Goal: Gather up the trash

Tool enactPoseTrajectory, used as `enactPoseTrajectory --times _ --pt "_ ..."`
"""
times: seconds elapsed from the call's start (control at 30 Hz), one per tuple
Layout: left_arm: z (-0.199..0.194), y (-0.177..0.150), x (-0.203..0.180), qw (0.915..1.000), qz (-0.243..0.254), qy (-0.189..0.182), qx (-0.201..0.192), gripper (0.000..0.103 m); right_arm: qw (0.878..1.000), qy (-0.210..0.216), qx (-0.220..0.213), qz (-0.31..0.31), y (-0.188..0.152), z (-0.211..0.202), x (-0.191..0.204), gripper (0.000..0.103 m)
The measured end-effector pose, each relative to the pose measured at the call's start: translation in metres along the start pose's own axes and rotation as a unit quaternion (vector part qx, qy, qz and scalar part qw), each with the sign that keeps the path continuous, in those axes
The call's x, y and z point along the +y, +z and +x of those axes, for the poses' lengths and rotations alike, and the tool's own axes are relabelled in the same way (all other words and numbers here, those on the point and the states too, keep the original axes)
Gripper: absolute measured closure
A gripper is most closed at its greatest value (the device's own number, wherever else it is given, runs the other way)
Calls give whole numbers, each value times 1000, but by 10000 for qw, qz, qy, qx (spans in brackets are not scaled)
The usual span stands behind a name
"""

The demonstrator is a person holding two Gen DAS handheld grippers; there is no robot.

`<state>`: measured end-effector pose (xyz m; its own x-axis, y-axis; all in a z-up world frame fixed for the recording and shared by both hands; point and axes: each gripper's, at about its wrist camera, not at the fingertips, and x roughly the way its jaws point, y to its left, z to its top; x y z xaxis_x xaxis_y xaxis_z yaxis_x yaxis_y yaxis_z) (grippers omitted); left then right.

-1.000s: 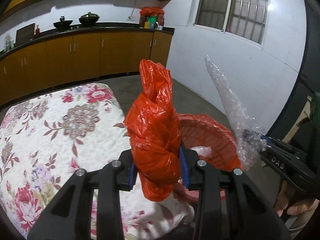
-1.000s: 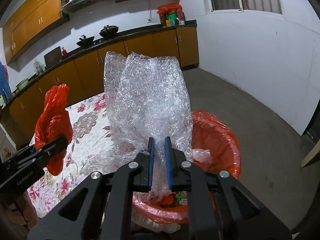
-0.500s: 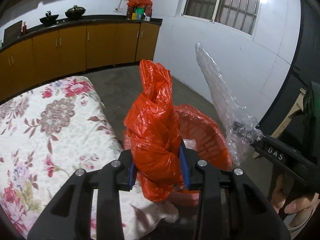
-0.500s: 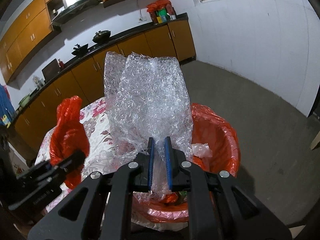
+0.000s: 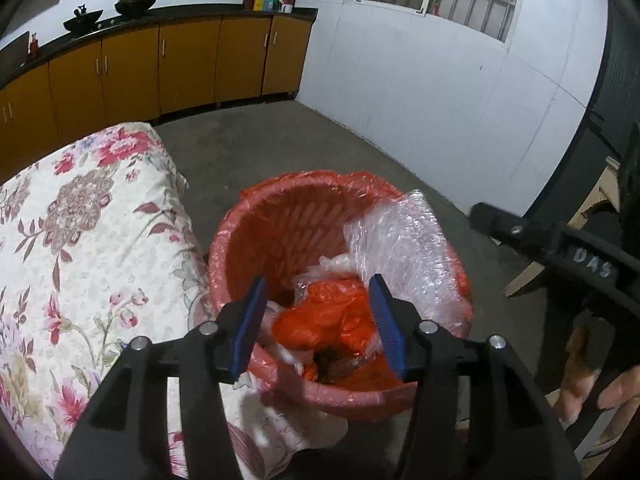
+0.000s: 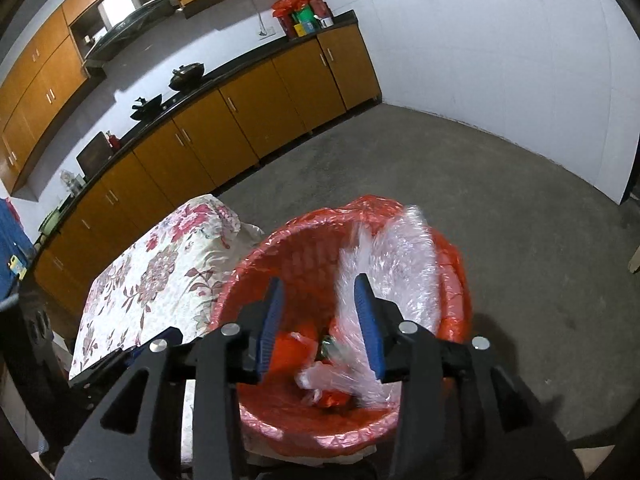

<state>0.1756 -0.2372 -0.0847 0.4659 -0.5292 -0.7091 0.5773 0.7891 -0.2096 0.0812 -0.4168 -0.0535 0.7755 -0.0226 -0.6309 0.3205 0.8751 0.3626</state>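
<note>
Tongs angle down over bin, jaws just opening, empty.

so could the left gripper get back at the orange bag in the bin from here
Probably yes: the left gripper is open right above the bin, and the orange bag lies on top, uncovered.

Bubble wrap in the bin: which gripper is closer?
Right. Both grippers' jaws have just been opening, gripping nothing. The right gripper hangs over the bin, the bubble wrap right by its jaws. The left gripper hangs over the orange bag, the wrap off to its side.
</note>
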Motion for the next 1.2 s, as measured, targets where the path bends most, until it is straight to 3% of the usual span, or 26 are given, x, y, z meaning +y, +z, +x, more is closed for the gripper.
enactPoseTrajectory --times 0.1,0.17,0.23,0.3,0.43,0.5,0.63,0.7,0.87,1.2 --pt "-5 -2 9 9999 -117 106 -40 48 9999 -80 -78 -28 -1 -9 -4 65" --pt "-16 -3 15 9993 -197 234 -195 40 9996 -181 -206 -105 -2 -19 -4 55" --pt "-30 -4 18 9983 -226 356 -393 33 9984 -273 -438 -224 -2 -33 -1 31" --pt "-50 -6 18 9961 -184 540 -673 25 9959 -356 -705 -435 -4 -49 8 19" --pt "-93 -13 16 9872 -17 985 -1252 8 9884 -475 -1127 -899 -15 -75 31 3" --pt "-117 -21 14 9797 71 1258 -1561 4 9809 -569 -1512 -1080 -25 -91 42 2" --pt "-151 -35 13 9677 165 1698 -1856 4 9765 -488 -1790 -1094 -36 -111 54 2" --pt "-166 -46 15 9640 111 1844 -1912 4 9783 -436 -1723 -1070 -40 -117 58 2" --pt "-191 -70 22 9555 -105 2204 -1957 4 9798 -763 -1381 -1226 -53 -122 75 2" --pt "-222 -105 28 9451 -444 2592 -1941 4 9712 -851 -1378 -1749 -93 -130 105 2"
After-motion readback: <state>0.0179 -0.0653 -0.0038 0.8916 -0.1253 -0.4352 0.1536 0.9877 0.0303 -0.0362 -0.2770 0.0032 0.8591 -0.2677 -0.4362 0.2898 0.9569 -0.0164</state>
